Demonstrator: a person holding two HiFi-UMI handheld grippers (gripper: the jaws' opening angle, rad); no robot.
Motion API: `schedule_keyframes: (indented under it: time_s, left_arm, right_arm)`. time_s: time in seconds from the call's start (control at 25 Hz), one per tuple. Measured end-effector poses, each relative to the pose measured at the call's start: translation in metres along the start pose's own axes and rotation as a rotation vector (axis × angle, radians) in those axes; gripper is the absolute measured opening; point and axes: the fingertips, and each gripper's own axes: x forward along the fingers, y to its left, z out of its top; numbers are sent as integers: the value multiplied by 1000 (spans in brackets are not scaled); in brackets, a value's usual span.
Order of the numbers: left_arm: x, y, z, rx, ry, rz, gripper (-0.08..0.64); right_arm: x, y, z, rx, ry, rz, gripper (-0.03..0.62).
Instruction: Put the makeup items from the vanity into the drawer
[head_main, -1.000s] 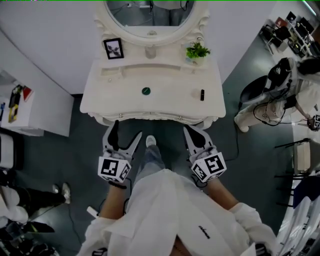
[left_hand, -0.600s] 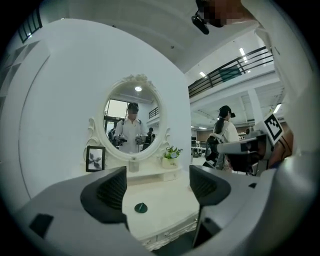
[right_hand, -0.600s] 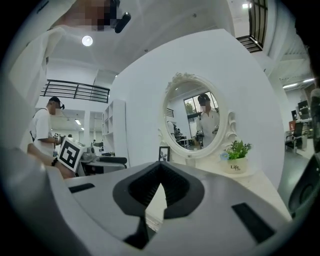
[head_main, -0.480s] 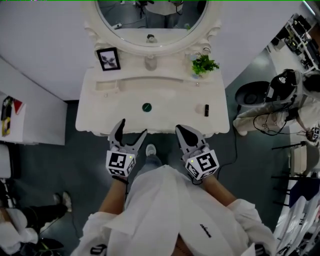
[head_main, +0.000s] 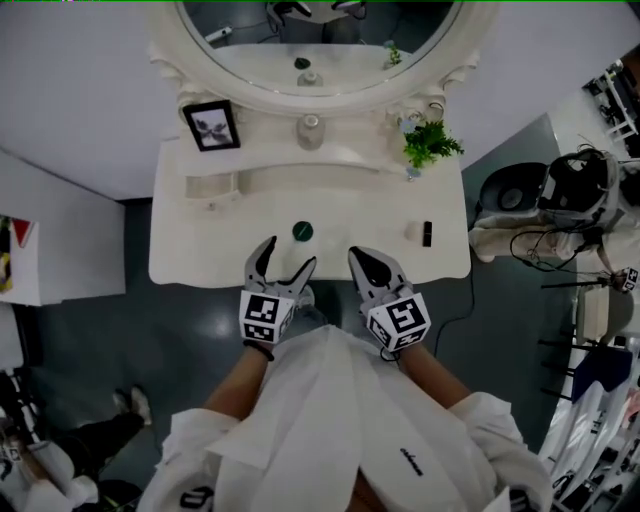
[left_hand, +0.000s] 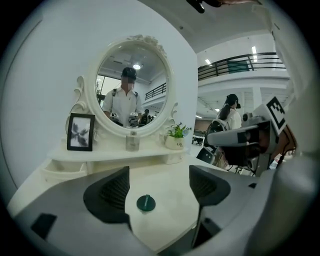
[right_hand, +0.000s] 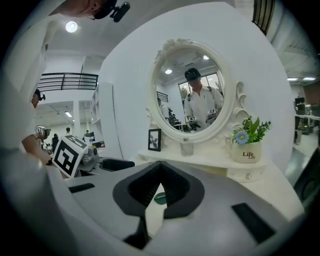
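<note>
Head view: left gripper (head_main: 287, 256) is hovering over the vanity (head_main: 200, 255) front edge with its jaws spread and empty. The green compact (head_main: 302, 231) is sitting just beyond, and the black tube (head_main: 427, 233) is lying well apart to the right.

Left gripper view: the compact is lining up between the jaws.

Right gripper view: right gripper (right_hand: 160, 186) is pinched together on nothing.

I'm guessing the flat compact skids off if it's nipped off-centre. Plenty of bare top around it, though.

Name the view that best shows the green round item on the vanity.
The left gripper view: the green round item is close, framed by the open jaws, its top knob visible. The head view shows it as a small dark disc from above; the right gripper view shows a sliver behind shut jaws.
</note>
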Motion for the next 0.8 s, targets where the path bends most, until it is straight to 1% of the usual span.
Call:
schedule_keyframes:
  time_s: [0.16, 0.28, 0.4, 0.56, 0.8]
  left_arm:
    - [24, 8, -9, 12, 51, -31, 379]
    - [40, 13, -18, 21, 88, -33, 378]
    - [57, 16, -31, 10, 136, -31, 378]
    - [78, 21, -50, -12, 204, -11, 377]
    - [99, 30, -78, -31, 307, 43, 377]
  right_arm:
    - [23, -16, -5, 3, 18, -29, 18]
    - [36, -25, -11, 5, 40, -38, 18]
    - [49, -34, -22, 10, 73, -39, 18]
    - [68, -45, -40, 15, 121, -19, 18]
    - [92, -54, -75, 39, 212, 46, 18]
